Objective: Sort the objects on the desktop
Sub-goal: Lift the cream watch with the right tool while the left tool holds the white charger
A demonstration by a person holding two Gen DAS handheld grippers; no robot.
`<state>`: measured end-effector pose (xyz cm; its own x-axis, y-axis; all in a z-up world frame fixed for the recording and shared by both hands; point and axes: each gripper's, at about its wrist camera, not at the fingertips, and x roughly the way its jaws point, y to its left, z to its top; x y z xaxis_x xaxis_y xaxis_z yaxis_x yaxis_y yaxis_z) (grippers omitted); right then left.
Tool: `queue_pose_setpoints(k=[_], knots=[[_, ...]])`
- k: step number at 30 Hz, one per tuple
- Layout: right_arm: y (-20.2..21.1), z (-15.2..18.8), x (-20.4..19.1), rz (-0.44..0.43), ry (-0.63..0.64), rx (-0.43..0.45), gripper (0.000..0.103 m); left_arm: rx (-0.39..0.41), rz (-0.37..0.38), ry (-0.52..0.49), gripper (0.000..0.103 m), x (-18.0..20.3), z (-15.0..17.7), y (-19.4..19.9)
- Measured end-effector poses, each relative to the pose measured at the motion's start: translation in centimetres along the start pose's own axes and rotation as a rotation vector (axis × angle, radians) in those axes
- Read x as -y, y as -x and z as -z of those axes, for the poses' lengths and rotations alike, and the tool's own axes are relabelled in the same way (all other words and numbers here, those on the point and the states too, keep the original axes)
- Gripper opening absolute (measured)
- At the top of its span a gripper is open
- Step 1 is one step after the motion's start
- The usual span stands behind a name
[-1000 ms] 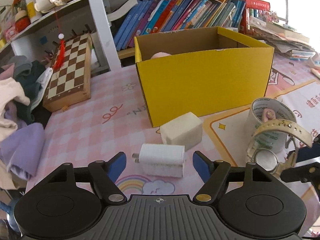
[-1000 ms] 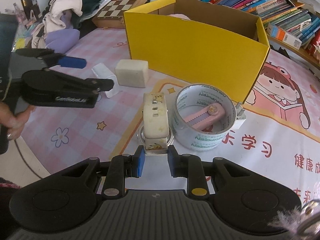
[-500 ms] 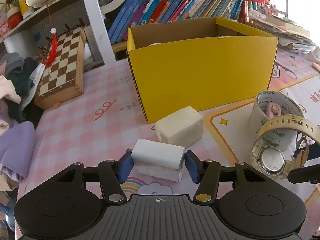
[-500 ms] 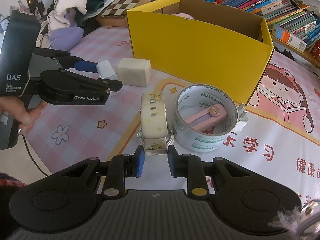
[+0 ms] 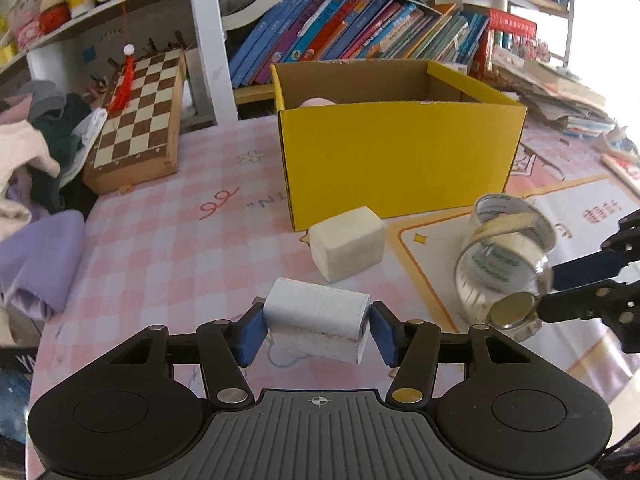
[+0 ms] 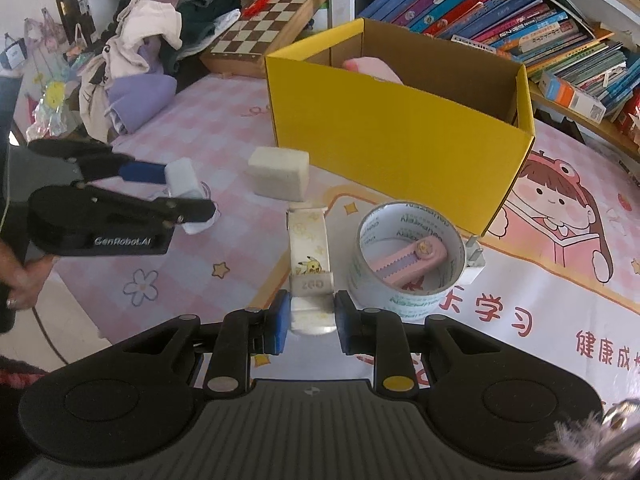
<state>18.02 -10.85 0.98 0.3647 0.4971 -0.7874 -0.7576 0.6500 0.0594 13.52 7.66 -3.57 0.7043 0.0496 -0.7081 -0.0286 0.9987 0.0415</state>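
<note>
In the left wrist view, the left gripper (image 5: 318, 330) pinches a white charger (image 5: 316, 314) in front of the yellow box (image 5: 400, 168). In the right wrist view, the right gripper (image 6: 310, 322) pinches a watch (image 6: 309, 264) beside the tape roll (image 6: 406, 256).

The yellow box (image 5: 400, 168) looks like matt corrugated cardboard, brown inside. The tape roll (image 6: 406, 258) is glossy plastic film; the chessboard (image 5: 138, 114) is smooth varnished wood. The white charger (image 5: 316, 322) is smooth matt plastic.

Home study — bookshelf (image 5: 360, 36), clothes (image 6: 152, 40)
</note>
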Motion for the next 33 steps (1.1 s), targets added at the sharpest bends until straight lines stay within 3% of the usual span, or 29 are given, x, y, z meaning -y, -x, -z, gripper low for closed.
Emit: queue_pose_setpoints(k=[4, 5, 22, 30, 33], knots=[[0.6, -0.3, -0.2, -0.004, -0.018, 0.009, 0.02, 0.02, 0.005, 0.0, 0.054, 0.0, 0.1, 1.0], [0.8, -0.4, -0.3, -0.008, -0.024, 0.019, 0.001, 0.026, 0.006, 0.001, 0.054, 0.0, 0.1, 1.3], [1.7, 0.7, -0.2, 0.042, -0.123, 0.029, 0.002, 0.059, 0.007, 0.001, 0.054, -0.5, 1.1, 3.5], [2.3, 1.9, 1.2, 0.073, -0.215, 0.031, 0.007, 0.058, 0.016, -0.001, 0.054, -0.4, 1.4, 3.5], [2.5, 2.2, 1.5, 0.086, -0.229, 0.034, 0.032, 0.058, 0.02, -0.002, 0.054, -0.3, 1.3, 3.4]])
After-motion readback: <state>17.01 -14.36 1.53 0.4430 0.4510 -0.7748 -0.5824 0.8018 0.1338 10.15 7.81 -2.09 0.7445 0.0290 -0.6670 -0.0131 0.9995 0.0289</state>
